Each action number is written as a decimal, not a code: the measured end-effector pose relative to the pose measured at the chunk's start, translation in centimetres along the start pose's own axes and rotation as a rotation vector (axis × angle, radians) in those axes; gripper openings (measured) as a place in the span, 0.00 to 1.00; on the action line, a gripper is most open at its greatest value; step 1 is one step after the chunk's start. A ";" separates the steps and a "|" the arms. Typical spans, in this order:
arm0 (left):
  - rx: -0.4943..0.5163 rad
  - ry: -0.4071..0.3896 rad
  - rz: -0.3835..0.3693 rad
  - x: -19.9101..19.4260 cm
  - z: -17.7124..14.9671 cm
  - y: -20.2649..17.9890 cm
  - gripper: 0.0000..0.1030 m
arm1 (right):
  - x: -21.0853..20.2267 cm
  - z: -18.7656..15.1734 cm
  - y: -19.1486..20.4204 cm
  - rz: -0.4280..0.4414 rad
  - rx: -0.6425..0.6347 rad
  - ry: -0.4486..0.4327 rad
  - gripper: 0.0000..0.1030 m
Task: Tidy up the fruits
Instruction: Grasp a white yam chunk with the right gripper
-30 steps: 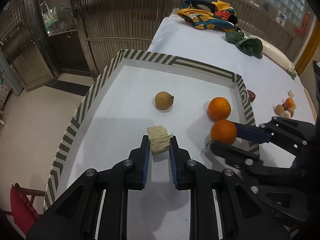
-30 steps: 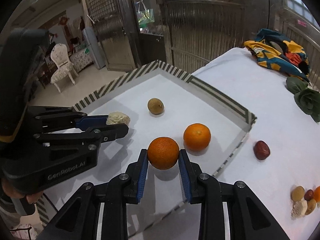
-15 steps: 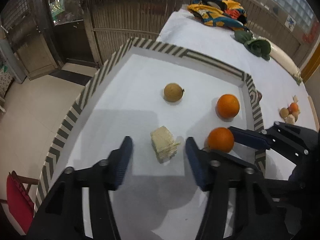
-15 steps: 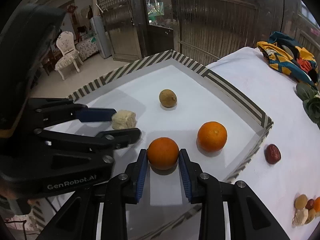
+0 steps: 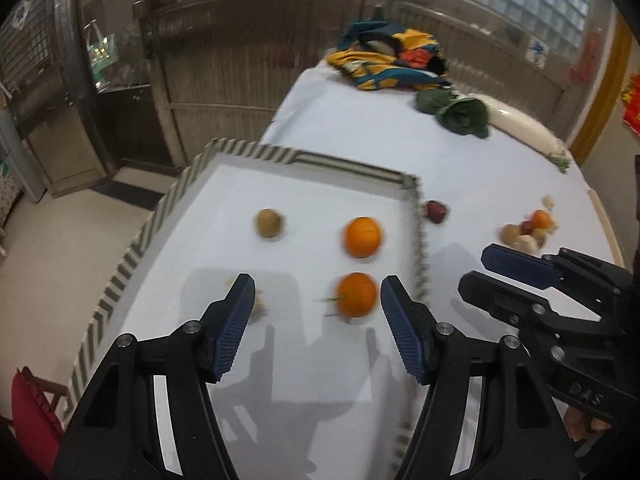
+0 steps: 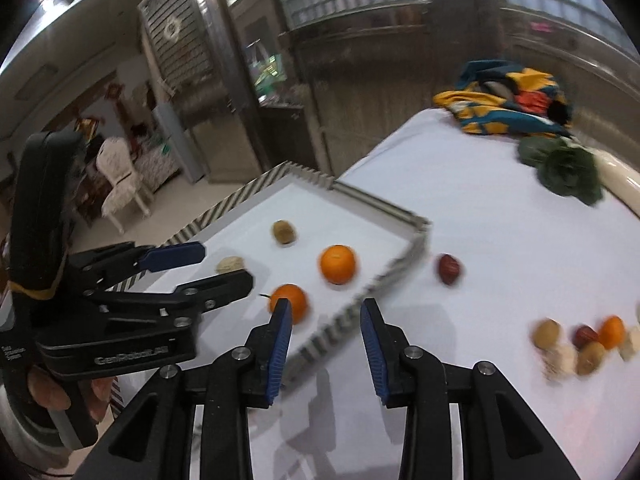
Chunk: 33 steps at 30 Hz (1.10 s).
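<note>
A white tray with a striped rim point(image 5: 420, 236) point(image 6: 384, 276) holds two oranges point(image 5: 363, 237) point(image 5: 356, 294), a brown round fruit point(image 5: 269, 222) and a pale ridged piece point(image 6: 230, 265). My left gripper point(image 5: 316, 320) is open and empty above the tray's near part. The near orange lies between its fingers' line of sight. My right gripper point(image 6: 326, 338) is open and empty over the tray's right rim, with the near orange point(image 6: 290, 302) just left of it. A dark red fruit point(image 6: 449, 268) lies on the table right of the tray.
A small heap of mixed fruits and nuts point(image 6: 580, 340) point(image 5: 528, 230) lies on the white table at the right. Leafy greens point(image 6: 568, 170), a white radish point(image 5: 528, 130) and a colourful cloth point(image 6: 508, 108) lie at the far end. The floor drops off left of the tray.
Both grippers have opened and pulled back and up. The left one let go of the pale ridged piece, the right one let go of the orange; both now lie in the tray.
</note>
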State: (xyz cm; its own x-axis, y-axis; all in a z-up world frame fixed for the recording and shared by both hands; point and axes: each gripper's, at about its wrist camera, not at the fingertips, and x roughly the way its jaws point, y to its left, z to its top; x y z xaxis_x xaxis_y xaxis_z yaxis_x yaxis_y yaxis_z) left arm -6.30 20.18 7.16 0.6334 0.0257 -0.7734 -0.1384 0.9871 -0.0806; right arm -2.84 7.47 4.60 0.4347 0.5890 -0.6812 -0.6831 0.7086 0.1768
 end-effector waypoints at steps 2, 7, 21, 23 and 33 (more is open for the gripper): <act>0.015 -0.001 -0.025 -0.2 0.0 -1.4 0.64 | -0.9 -0.5 -1.1 -0.022 0.021 -0.007 0.34; 0.047 0.005 -0.080 -0.2 0.1 -4.7 0.64 | -3.5 -2.4 -4.0 -0.071 0.061 -0.025 0.34; 0.149 0.052 -0.140 2.7 0.4 -14.2 0.64 | -7.8 -8.0 -14.6 -0.228 0.210 -0.004 0.34; 0.165 0.056 -0.131 3.3 0.5 -15.4 0.64 | -8.1 -8.4 -15.8 -0.229 0.227 -0.009 0.34; 0.145 0.062 -0.080 4.9 1.1 -15.9 0.64 | -5.0 -5.9 -14.8 -0.176 0.111 0.008 0.34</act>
State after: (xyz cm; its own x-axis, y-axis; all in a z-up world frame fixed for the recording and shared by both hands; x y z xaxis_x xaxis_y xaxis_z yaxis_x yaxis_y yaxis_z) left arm -0.17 4.81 5.30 0.5888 -0.0591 -0.8061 0.0246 0.9982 -0.0551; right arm 1.59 -8.26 1.22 0.5369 0.4496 -0.7138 -0.5279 0.8391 0.1314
